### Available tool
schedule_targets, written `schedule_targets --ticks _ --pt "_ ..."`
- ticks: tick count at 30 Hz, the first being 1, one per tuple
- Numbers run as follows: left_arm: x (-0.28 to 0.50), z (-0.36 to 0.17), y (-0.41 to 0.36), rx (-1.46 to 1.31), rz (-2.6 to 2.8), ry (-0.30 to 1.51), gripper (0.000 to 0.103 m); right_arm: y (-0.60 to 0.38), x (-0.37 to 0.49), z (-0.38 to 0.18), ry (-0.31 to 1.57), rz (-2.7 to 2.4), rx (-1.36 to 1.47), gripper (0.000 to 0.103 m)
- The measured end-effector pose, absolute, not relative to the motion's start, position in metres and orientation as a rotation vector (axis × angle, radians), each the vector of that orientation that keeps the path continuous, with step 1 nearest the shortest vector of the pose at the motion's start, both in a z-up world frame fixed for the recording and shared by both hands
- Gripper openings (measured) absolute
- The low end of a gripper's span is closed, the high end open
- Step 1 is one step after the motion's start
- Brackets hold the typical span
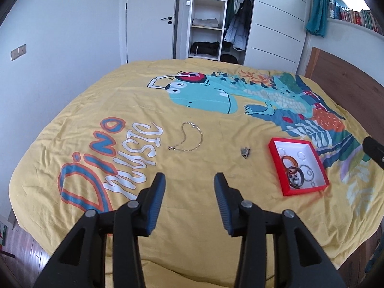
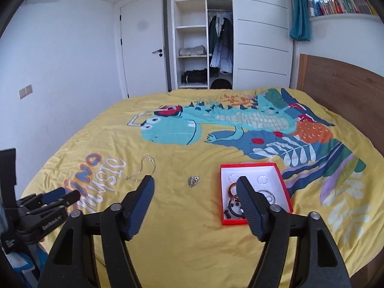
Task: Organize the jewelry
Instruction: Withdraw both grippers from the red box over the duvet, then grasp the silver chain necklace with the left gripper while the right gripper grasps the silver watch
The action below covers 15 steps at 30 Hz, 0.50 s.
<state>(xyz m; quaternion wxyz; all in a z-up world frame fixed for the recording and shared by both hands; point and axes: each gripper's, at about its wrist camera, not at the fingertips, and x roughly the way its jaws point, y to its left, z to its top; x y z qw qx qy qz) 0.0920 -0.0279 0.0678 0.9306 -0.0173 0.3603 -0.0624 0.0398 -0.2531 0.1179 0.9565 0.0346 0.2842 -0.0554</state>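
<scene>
A red tray with a white inside (image 1: pixel 276 160) (image 2: pixel 285 189) lies on the yellow bedspread and holds brown bangles (image 1: pixel 291 168), silver rings and small dark pieces. A gold chain necklace (image 1: pixel 189 139) (image 2: pixel 141 170) lies loose on the spread left of it. A small silver piece (image 1: pixel 245 153) (image 2: pixel 193 181) lies between necklace and tray. My left gripper (image 1: pixel 189 180) is open and empty, above the spread short of the necklace. My right gripper (image 2: pixel 195 182) is open and empty, its right finger in front of the tray. The left gripper (image 2: pixel 60 195) shows at the right wrist view's left edge.
The bed has a wooden headboard (image 2: pixel 340 88) on the right. Beyond the bed stand a white door (image 1: pixel 148 24) and an open wardrobe (image 1: pixel 213 16) with clothes. The bed's near edge drops to a wood floor (image 1: pixel 21 252) at the left.
</scene>
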Motion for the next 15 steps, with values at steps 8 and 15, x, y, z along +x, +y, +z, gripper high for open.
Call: schedule_targets --ticks 8,15 --pt "0.108 0.046 -0.010 -0.055 -0.083 0.764 0.040 -0.254 0.058 0.094 0.604 -0.084 0.087 0.075" --pt "0.126 0.023 0.004 -0.041 -0.034 0.792 0.041 -0.256 0.078 0.059 0.653 -0.055 0.097 0.075"
